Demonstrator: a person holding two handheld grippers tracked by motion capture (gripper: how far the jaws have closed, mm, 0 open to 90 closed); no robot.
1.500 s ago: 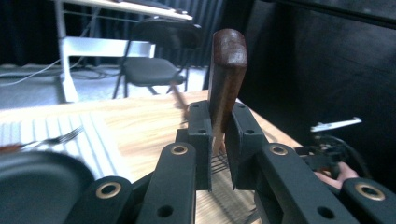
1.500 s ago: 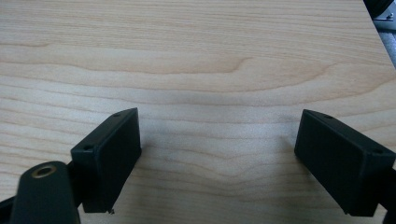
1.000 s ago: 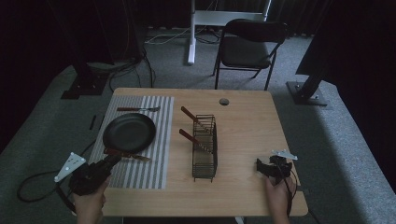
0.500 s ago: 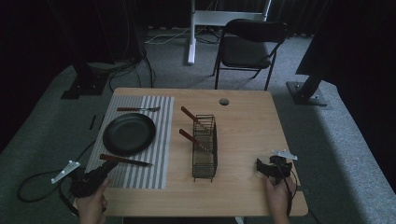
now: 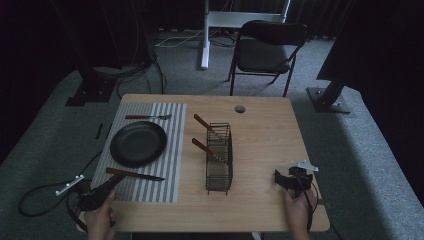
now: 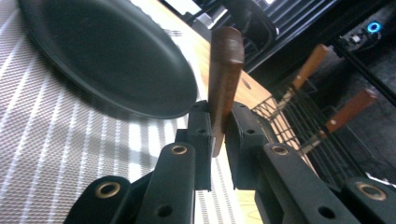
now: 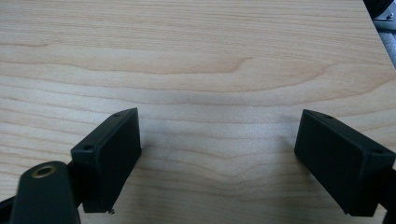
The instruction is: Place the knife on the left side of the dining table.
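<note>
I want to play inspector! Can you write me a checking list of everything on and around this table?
Surface: wooden table, striped placemat on its left part.
Job's things: knife with wooden handle lying on the placemat below the black plate; fork above the plate.
Clutter: wire basket holding two wooden-handled utensils.
Grippers: left gripper shut on the knife handle; right gripper open over bare wood.
Cables: one on the floor at left.
Surroundings: folding chair, grey carpet.
</note>
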